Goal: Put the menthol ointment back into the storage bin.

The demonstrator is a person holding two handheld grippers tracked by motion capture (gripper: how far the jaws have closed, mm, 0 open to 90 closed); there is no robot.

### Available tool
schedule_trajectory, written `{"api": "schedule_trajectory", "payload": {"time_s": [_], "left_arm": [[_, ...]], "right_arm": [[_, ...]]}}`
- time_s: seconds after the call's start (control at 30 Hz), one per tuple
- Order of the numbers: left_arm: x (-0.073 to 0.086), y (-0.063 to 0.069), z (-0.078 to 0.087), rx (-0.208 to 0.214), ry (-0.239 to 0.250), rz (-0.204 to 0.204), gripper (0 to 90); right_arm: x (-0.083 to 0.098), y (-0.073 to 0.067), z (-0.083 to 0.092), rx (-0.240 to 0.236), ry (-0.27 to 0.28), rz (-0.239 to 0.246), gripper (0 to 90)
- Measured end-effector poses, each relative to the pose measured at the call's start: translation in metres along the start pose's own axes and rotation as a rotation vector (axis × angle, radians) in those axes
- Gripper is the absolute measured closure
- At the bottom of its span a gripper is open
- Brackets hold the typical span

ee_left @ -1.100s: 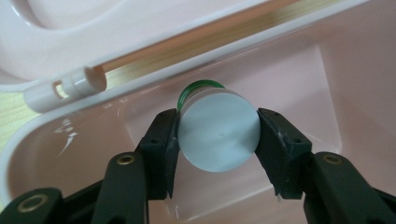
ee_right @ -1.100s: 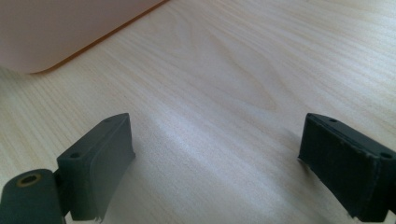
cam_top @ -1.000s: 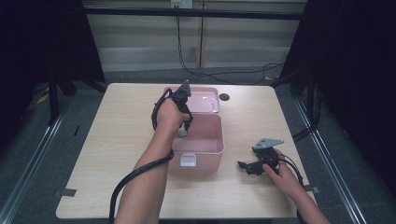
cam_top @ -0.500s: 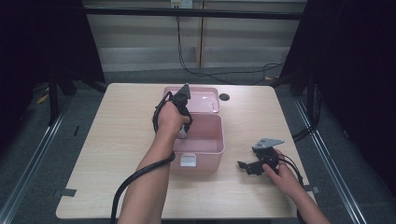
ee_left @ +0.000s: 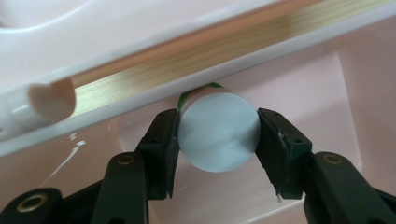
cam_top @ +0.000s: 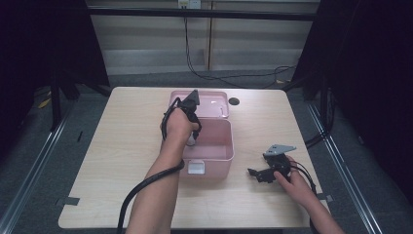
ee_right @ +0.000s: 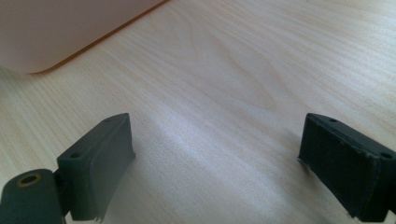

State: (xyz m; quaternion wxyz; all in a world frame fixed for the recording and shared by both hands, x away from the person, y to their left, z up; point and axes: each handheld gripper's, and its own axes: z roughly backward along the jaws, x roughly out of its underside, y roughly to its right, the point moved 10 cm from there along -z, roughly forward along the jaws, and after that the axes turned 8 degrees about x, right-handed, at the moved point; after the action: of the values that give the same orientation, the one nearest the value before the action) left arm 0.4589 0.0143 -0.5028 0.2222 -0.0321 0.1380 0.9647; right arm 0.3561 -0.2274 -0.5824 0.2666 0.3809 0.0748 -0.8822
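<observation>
An open pink box [cam_top: 221, 152] stands mid-table, its lid [cam_top: 214, 100] lying flat behind it. My left gripper [cam_top: 192, 140] points down into the box at its back left. In the left gripper view it [ee_left: 218, 133] is shut on a pale round cylinder [ee_left: 218, 140] with a green line on its side, held close under the box's back rim [ee_left: 280, 51]. My right gripper [cam_top: 254, 173] rests low over the table to the right of the box, with nothing in it. Its jaws [ee_right: 217, 158] stand wide open over bare wood, the pink box's corner [ee_right: 42, 32] ahead and to the left.
A white latch [cam_top: 196, 167] sits on the box's front wall. A small dark round spot [cam_top: 234, 101] marks the table behind the lid. Cables trail from both grippers toward the near edge. Bare wood lies left of the box.
The left hand has shifted only slightly over the box, staying shut on the cylinder. The right gripper has stayed in place.
</observation>
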Motion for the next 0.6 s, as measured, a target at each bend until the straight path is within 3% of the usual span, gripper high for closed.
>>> {"api": "schedule_trajectory", "payload": {"time_s": [0.6], "left_arm": [[0.001,-0.0007,-0.0099,-0.01,0.029,-0.015,49.8]], "right_arm": [[0.0,0.0,0.0,0.0,0.0,0.001,9.2]]}}
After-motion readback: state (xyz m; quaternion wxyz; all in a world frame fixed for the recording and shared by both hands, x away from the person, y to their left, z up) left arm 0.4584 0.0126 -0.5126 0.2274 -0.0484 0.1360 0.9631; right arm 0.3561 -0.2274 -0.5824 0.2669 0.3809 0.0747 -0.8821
